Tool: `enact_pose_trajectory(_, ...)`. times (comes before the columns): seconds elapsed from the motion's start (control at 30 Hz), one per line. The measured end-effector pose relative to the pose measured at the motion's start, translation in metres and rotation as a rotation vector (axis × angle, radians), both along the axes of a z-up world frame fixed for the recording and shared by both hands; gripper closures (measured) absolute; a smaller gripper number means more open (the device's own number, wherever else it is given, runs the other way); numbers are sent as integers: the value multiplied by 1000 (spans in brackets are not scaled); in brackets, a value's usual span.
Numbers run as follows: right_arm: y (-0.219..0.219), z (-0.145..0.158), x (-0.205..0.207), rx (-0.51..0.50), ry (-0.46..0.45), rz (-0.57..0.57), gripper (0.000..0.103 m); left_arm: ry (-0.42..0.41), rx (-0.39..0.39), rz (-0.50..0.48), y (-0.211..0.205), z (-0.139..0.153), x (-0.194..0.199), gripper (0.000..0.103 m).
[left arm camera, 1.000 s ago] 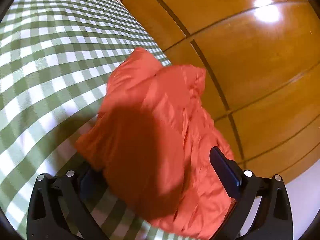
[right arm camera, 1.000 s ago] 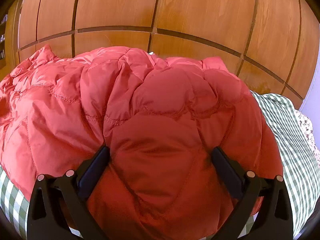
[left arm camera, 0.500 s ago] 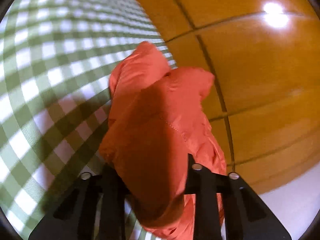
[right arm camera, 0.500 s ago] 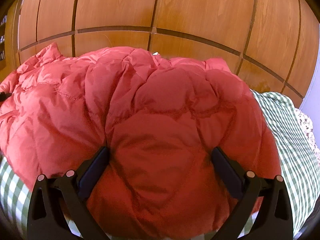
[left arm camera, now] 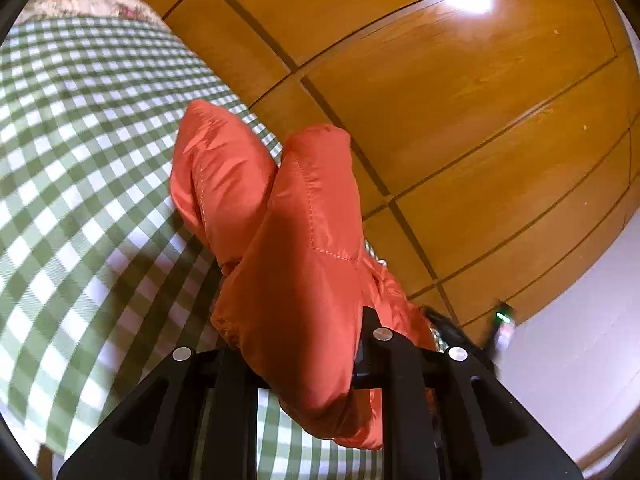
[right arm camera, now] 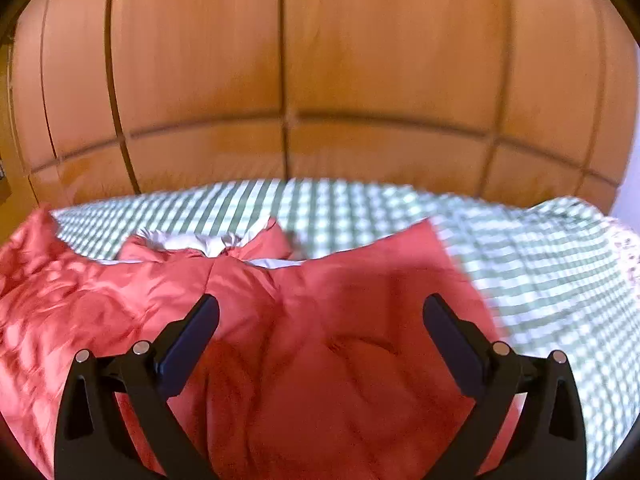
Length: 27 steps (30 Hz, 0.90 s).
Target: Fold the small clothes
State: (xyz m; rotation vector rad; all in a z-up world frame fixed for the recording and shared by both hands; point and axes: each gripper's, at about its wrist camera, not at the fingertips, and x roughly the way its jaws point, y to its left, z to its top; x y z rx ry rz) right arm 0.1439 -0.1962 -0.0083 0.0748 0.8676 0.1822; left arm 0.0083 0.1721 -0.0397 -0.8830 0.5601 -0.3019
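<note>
A puffy orange-red quilted jacket [left arm camera: 304, 220] lies on a green-and-white checked cloth [left arm camera: 80, 140]. My left gripper [left arm camera: 300, 344] has a thick fold of the jacket between its jaws, which are still closing and pinch the fabric. That fold stands lifted above the cloth. In the right wrist view the jacket [right arm camera: 100, 320] spreads flatter, with white lining [right arm camera: 188, 242] showing at its far edge. My right gripper [right arm camera: 320, 308] hovers open over the jacket with nothing pinched between its fingers.
Glossy wooden panel doors [right arm camera: 320, 60] rise right behind the checked cloth [right arm camera: 540, 260]. A floral fabric edge [left arm camera: 80, 4] shows at the far end of the cloth. A small device with a green light [left arm camera: 503, 316] sits low by the white wall.
The left gripper went from wide open to pinching a jacket fold and lifted it. The right gripper, still open, drew back from the jacket bulge, and more checked cloth now shows.
</note>
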Motion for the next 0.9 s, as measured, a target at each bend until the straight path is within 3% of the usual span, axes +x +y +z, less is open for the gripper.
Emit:
enact_pose_trajectory(0.07, 28, -27, 7, -86, 55, 33, 2, -29, 37, -7, -1, 11, -9, 86)
enact_pose_trajectory(0.13, 48, -38, -2, -200, -22, 32, 2, -53, 78, -25, -6, 20, -14, 86)
enact_pose_trajectory(0.2, 54, -40, -4, -235, -46, 29, 2, -79, 141, -36, -15, 32, -17, 86)
enact_pose_trajectory(0.33, 29, -29, -4, -139, -2, 39, 2, -132, 185, -53, -24, 53, -7, 86)
enact_pose_trajectory(0.43, -2, -3, -40, -37, -82, -19, 2, -176, 252, -73, -33, 68, -7, 86)
enact_pose_trajectory(0.53, -20, 7, -77, 42, -111, -5, 2, -220, 303, -92, -47, 81, -12, 86)
enact_pose_trajectory(0.7, 1, -35, -93, -25, -16, 116, 2, -292, 335, -159, -73, 103, -5, 86)
enact_pose_trajectory(0.77, 8, -38, -98, -68, -64, 115, 2, -309, 372, -193, -90, 108, 1, 86)
enact_pose_trajectory(0.9, 2, -34, -93, -61, -38, 135, 2, -368, 444, -277, -129, 127, 8, 86)
